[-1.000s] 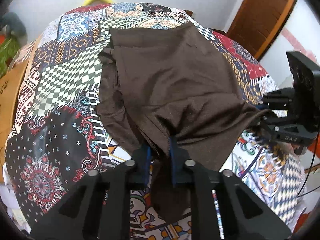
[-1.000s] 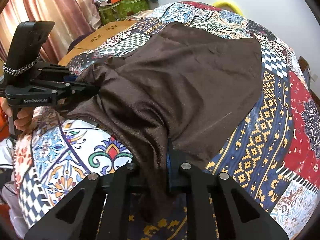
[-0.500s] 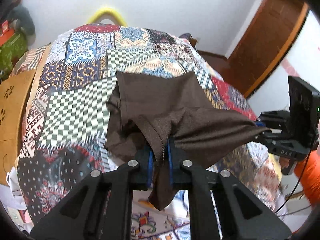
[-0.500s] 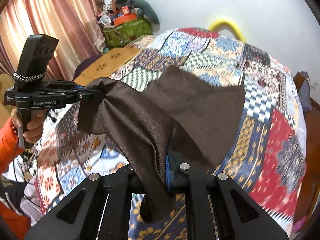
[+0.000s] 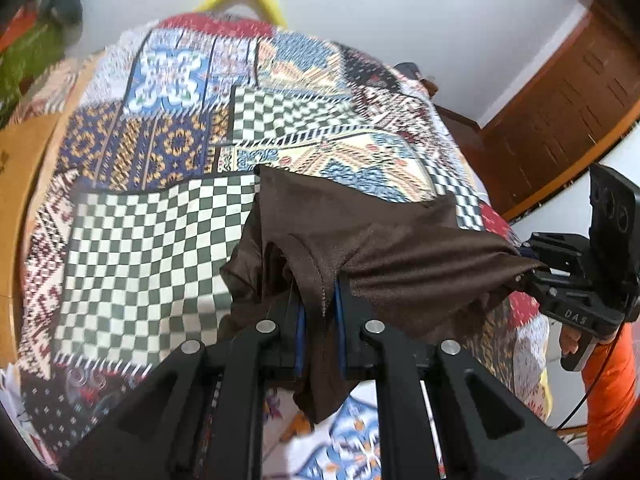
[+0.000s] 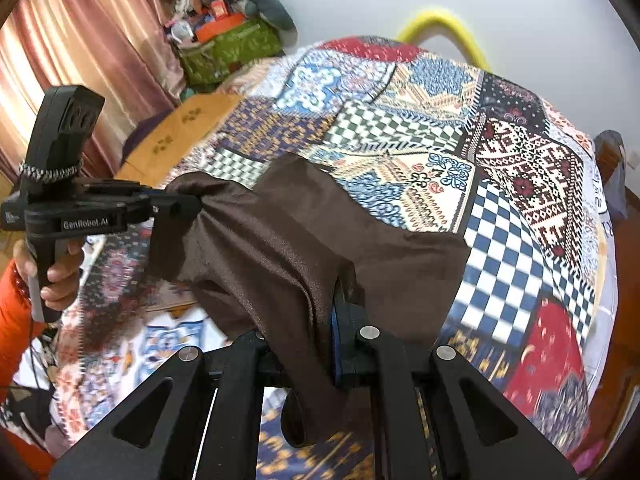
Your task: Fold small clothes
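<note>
Compared with a second ago, the brown garment (image 5: pixel 384 248) is lifted well clear along its near edge: then most of it lay spread on the patchwork bedspread (image 5: pixel 160 240), now only its far part rests there while the near edge hangs stretched between the two claws. The bedspread also looks farther below both cameras, and more of the wall and the wooden door (image 5: pixel 560 112) shows, so both hands have risen and drawn back together. The left claw (image 5: pixel 318 308) is clenched on one corner of the cloth, a seam running up between its blue pads and a tail hanging below. The right claw (image 6: pixel 332 320) is likewise clenched on the other corner, with fabric draped over its left finger. In my judgement this is the lift that opens a fold: the near edge seems ready to be carried forward over the part on the bed, and no crease is laid yet. By count: one garment, two claws, two hands visible gripping the handles, one bed, one yellow curved tube (image 6: pixel 444 24) by the wall.
</note>
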A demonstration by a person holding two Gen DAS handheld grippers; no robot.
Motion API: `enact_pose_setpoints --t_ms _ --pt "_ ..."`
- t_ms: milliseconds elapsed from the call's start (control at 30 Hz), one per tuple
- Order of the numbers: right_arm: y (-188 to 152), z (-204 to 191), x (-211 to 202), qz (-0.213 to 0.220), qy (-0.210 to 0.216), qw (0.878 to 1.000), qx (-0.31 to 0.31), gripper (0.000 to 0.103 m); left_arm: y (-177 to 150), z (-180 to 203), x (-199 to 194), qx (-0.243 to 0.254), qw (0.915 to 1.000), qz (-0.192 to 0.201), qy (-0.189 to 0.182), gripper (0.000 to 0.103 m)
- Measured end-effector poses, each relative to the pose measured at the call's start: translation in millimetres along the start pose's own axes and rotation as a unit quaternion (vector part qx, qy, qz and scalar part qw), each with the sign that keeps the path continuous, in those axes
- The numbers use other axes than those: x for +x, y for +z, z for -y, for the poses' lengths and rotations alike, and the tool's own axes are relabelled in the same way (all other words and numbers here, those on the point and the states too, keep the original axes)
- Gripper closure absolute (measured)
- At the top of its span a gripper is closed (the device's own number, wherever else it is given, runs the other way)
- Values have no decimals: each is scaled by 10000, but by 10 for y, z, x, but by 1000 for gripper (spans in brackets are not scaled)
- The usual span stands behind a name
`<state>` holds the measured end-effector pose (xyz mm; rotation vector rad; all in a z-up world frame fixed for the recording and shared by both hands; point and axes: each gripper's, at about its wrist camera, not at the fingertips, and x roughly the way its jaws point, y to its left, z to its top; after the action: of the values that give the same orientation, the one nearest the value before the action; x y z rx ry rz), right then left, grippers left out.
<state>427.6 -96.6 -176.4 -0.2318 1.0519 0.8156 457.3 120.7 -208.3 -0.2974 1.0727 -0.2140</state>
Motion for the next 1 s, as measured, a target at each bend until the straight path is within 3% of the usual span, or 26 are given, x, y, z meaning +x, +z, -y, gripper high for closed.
enact_pose_setpoints --t_ms 100,167,333,433,500,633,733,1000 --pt "97 115 174 -237 -147 9995 -129 91 101 -80 231 49 9997 -97 217 89" --pt "133 169 199 -219 -247 9993 -175 84 146 -113 305 106 9987 -80 486 80" --pt "172 248 -41 409 -663 9969 -89 60 226 -193 140 129 9967 393 694 57" --pt "141 258 -268 893 -1007 9909 7 57 224 -162 -103 272 9924 763 925 46" --pt "143 244 -338 958 -980 9906 22 57 211 -123 -211 368 9908 871 973 39" --pt "15 111 -499 1197 -1057 9872 -36 56 52 -31 -350 713 9884 857 1030 39" --pt "-108 51 -516 1239 -797 9891 -20 53 -95 24 -332 905 9885 741 960 32" --pt "-369 44 -81 826 -731 9938 119 53 -297 161 157 1355 9824 50 1285 32"
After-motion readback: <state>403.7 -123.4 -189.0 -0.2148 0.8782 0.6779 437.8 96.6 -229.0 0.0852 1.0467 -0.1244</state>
